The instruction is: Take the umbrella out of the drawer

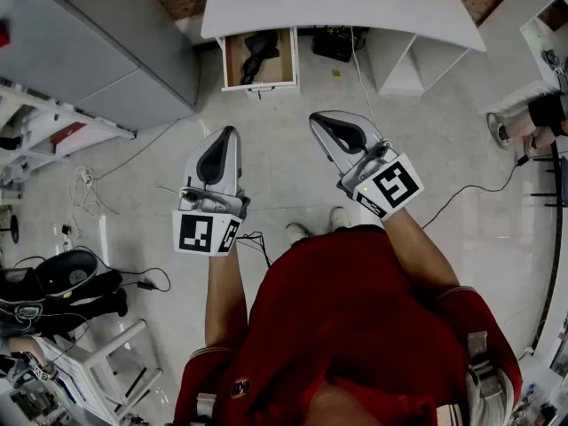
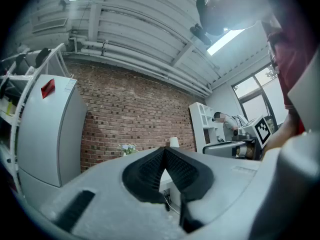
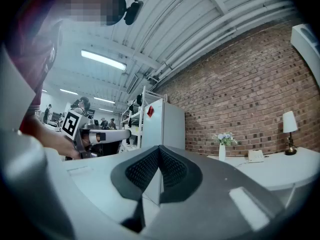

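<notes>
A dark folded umbrella lies in the open wooden drawer under the left end of the white desk. My left gripper is held level over the floor, well short of the drawer, its jaws shut with nothing between them. My right gripper hovers beside it, a little further forward, also shut and holding nothing. Each gripper shows at the edge of the other's view.
A tall grey cabinet stands left of the drawer. A black bag and a white shelf unit sit under the desk to the right. Cables trail over the floor at the left, near a chair.
</notes>
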A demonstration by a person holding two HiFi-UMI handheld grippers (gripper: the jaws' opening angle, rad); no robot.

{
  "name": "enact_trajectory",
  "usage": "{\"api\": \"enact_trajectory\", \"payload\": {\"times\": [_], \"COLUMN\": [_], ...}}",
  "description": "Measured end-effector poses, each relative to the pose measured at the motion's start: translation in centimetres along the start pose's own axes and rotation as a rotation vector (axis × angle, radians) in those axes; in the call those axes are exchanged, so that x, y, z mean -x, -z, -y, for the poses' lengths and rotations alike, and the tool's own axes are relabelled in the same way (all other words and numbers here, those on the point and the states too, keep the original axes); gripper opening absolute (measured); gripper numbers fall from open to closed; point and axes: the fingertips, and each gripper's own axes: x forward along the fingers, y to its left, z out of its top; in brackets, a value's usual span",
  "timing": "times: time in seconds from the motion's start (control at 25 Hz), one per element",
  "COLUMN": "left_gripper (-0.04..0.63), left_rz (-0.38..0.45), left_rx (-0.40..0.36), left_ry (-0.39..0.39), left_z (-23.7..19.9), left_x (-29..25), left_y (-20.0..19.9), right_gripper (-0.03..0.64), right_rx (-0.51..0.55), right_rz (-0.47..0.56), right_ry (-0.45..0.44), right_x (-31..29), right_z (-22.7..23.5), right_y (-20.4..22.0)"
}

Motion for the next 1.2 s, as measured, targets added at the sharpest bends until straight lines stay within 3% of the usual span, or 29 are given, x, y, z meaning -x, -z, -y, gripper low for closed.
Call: {"api": "enact_trajectory", "payload": {"times": [0.4,0.68,0.88,1.2], "left_gripper": [0.006,0.006,0.006,0.006], "left_rz": [-0.009,-0.033,-0.066,-0.142], "left_rx": [0.013,0.025,-0.008,-0.129], "left_ry": [0.021,0.025,0.021,0.007], "left_z": [-4.2,-6.8,-9.2,-9.9], "left_x": [1.8,-0.1,-4.9,-13.8], "left_y": [2.0,4.1,5.9,6.3], "right_gripper": [0.012,0.012,0.012,0.012], "right_rx": [-0.005,-0.015,-0.007,-0.022], "right_rz": [-0.012,-0.052,-0.045,-0.004], "right_ry": [0.054,0.099,0.104,0.116], "right_x": [-2.8,-3.7,-6.4,-8.6], "right_z": [-1.2,1.2,6.4,17.3], "right_y": [1.4,3.0,4.4,4.1]}}
